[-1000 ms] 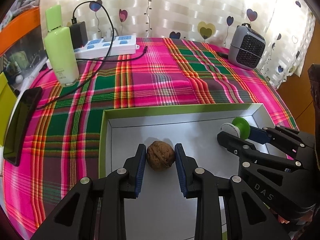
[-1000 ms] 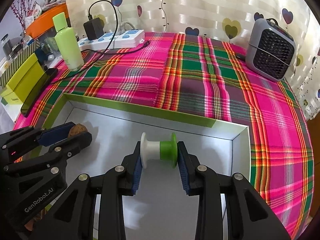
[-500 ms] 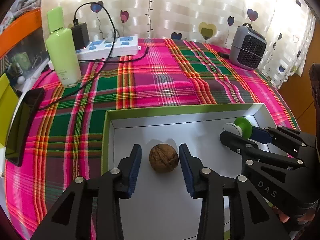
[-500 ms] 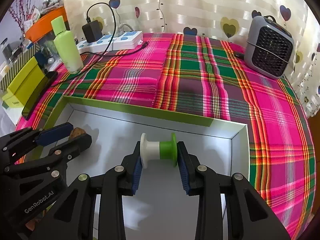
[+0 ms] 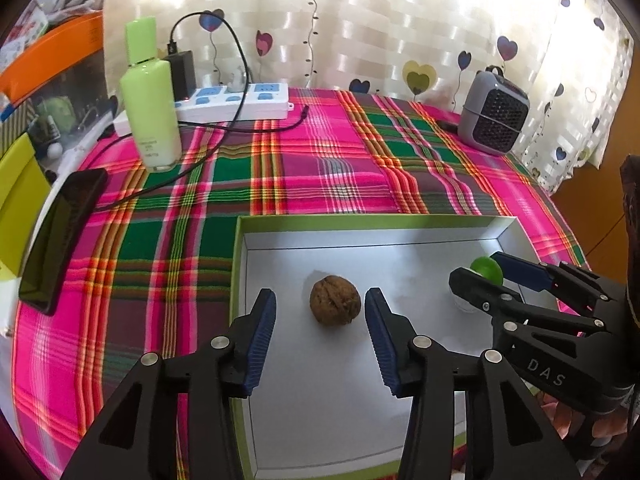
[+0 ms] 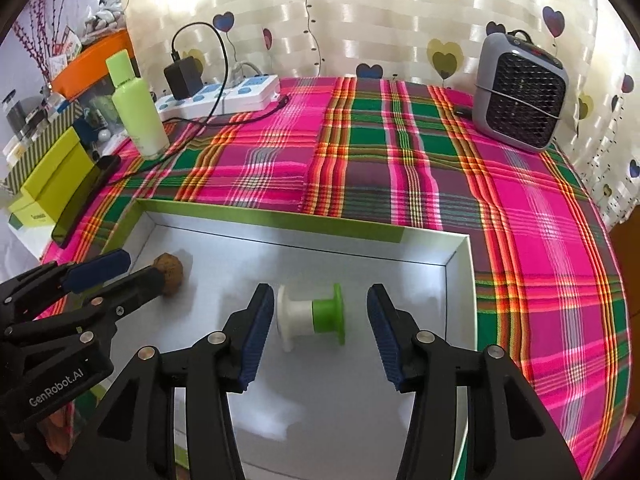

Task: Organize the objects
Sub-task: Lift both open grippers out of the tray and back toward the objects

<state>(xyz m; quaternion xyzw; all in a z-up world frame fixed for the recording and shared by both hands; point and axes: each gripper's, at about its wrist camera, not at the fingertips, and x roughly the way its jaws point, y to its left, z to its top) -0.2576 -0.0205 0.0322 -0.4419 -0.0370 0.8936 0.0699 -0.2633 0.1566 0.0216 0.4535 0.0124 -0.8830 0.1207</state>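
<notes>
A brown walnut (image 5: 335, 300) lies on the white floor of a green-rimmed box (image 5: 360, 221). My left gripper (image 5: 320, 318) is open around it, with gaps on both sides. A white and green spool (image 6: 312, 317) lies on its side in the same box (image 6: 264, 218). My right gripper (image 6: 320, 324) is open around it, its left pad close to the white end. The walnut (image 6: 170, 273) and the left gripper (image 6: 120, 276) show in the right wrist view. The spool (image 5: 486, 272) and the right gripper (image 5: 488, 274) show in the left wrist view.
On the plaid cloth (image 5: 320, 168) stand a green bottle (image 5: 150, 100), a white power strip (image 5: 236, 100) with a black charger and cable, and a grey fan heater (image 5: 494, 114). A black phone (image 5: 60, 236) lies at the left edge. A curtain hangs behind.
Both grippers have opened. The left let go of the walnut first, then the right let go of the spool. Both objects now rest on the box floor.
</notes>
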